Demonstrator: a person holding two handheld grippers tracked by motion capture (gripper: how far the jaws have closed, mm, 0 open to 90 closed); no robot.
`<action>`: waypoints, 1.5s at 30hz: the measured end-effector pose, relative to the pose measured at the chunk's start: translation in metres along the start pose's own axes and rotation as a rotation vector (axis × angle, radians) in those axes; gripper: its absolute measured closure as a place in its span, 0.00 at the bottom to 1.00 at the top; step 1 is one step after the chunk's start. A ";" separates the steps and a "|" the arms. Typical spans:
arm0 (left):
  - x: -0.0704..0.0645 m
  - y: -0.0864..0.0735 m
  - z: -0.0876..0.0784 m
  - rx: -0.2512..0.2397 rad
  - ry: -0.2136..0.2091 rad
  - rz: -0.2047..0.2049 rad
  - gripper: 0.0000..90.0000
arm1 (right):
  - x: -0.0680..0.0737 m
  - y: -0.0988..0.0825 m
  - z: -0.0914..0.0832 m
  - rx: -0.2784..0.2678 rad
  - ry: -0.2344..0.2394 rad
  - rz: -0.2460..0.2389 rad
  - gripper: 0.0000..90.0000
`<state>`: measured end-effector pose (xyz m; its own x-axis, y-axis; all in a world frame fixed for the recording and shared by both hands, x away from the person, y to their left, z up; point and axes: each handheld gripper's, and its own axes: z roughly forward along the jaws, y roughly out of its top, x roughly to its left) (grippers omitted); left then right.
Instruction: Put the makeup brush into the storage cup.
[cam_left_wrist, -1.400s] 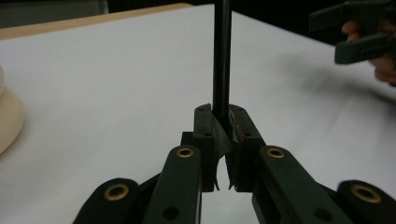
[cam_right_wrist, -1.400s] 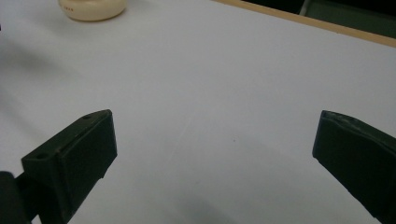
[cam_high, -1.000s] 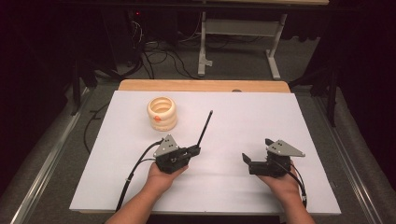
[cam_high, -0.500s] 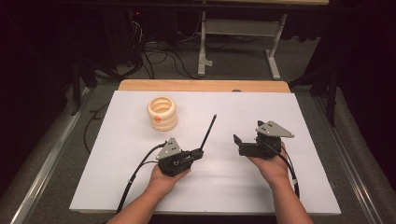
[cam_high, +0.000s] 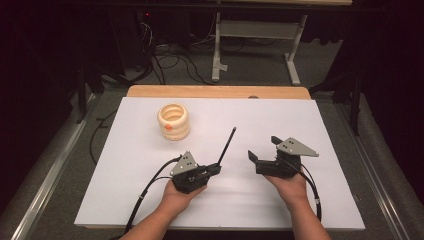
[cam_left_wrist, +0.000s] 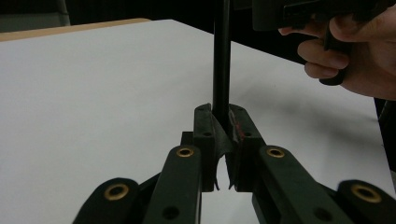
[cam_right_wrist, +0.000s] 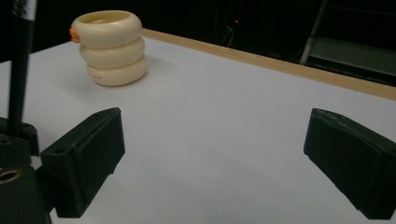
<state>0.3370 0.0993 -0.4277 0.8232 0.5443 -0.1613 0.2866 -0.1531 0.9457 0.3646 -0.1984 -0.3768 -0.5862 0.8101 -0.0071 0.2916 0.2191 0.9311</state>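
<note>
- The left hand is gripping the left gripper, whose jaws are pinching a thin black rod angled up and away.
- The right hand is holding the right gripper, pointing leftward with its jaws standing wide apart.
- Both forearms are entering from the bottom edge.

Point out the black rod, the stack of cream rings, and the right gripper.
black rod (cam_high: 227, 146), high view, middle of its shaft.
stack of cream rings (cam_high: 173, 121), high view, side of the middle ring.
right gripper (cam_right_wrist: 212, 163), right gripper view, midway between its open fingertips.
</note>
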 end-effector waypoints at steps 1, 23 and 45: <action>-0.001 0.000 0.001 0.003 -0.001 0.003 0.93 | 0.001 0.000 0.000 -0.006 0.012 -0.001 0.08; -0.006 -0.003 0.005 0.011 -0.017 0.019 0.93 | 0.022 0.012 -0.011 -0.088 0.122 0.069 0.15; -0.012 -0.005 0.010 0.016 -0.045 0.013 0.93 | 0.041 0.018 -0.005 -0.128 0.229 0.113 0.31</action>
<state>0.3305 0.0852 -0.4338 0.8480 0.5045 -0.1623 0.2834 -0.1730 0.9433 0.3422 -0.1637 -0.3581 -0.7152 0.6784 0.1682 0.2751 0.0520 0.9600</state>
